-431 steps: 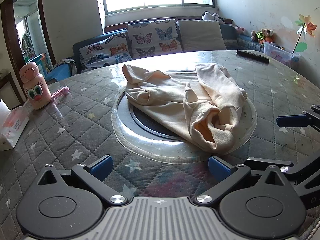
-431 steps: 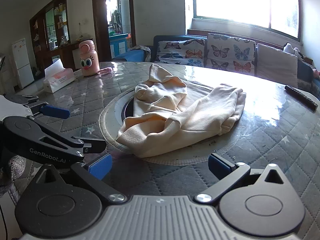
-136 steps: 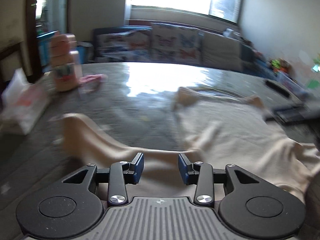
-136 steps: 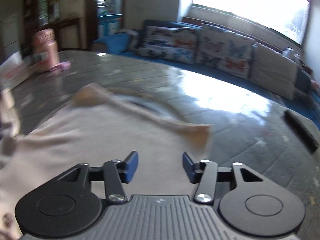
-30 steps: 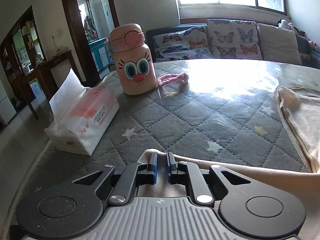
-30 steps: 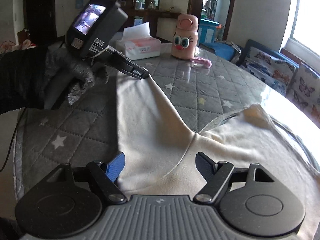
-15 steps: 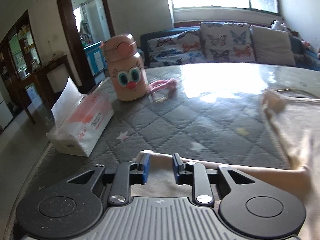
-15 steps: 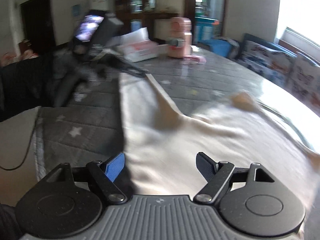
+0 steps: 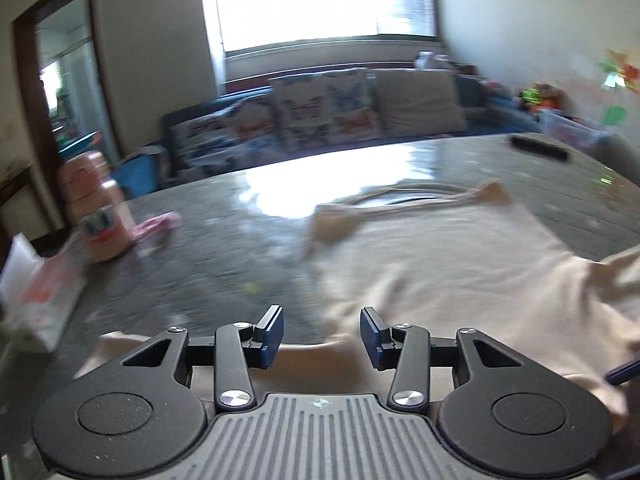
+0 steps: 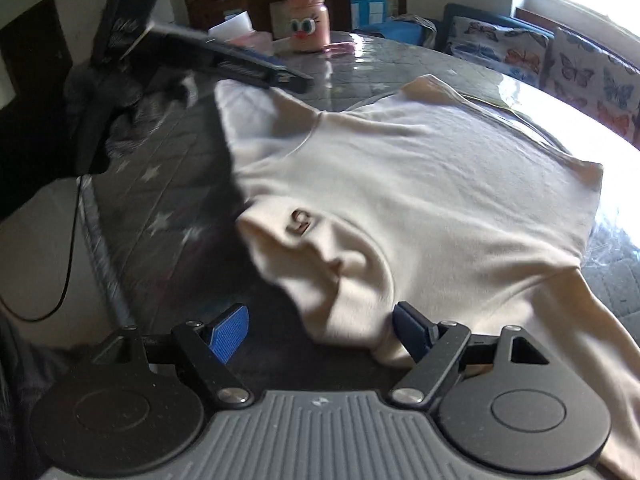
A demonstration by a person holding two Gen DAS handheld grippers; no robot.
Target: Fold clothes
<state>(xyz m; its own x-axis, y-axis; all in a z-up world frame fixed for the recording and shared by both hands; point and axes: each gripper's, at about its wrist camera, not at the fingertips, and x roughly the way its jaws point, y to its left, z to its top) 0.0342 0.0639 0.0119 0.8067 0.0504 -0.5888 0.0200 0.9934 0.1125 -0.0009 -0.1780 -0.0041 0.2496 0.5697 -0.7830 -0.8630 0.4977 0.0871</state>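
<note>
A cream long-sleeved top (image 10: 420,184) lies spread flat on the round quilted table (image 10: 160,184), collar near me, sleeves out to both sides. It also shows in the left wrist view (image 9: 460,256), blurred. My left gripper (image 9: 320,334) is open and empty just above the left sleeve edge; it also shows at the upper left of the right wrist view (image 10: 264,70). My right gripper (image 10: 320,332) is open, its jaws either side of the collar's near fold without holding it.
A pink cartoon bottle (image 9: 100,216), a pink hair tie (image 9: 156,226) and a tissue box (image 9: 36,292) stand at the table's left. A black remote (image 9: 538,148) lies at the far right. A sofa with butterfly cushions (image 9: 320,120) is behind the table.
My left gripper has opened, let go of the sleeve and swung right. My right gripper has moved in over the collar. The top now lies flat.
</note>
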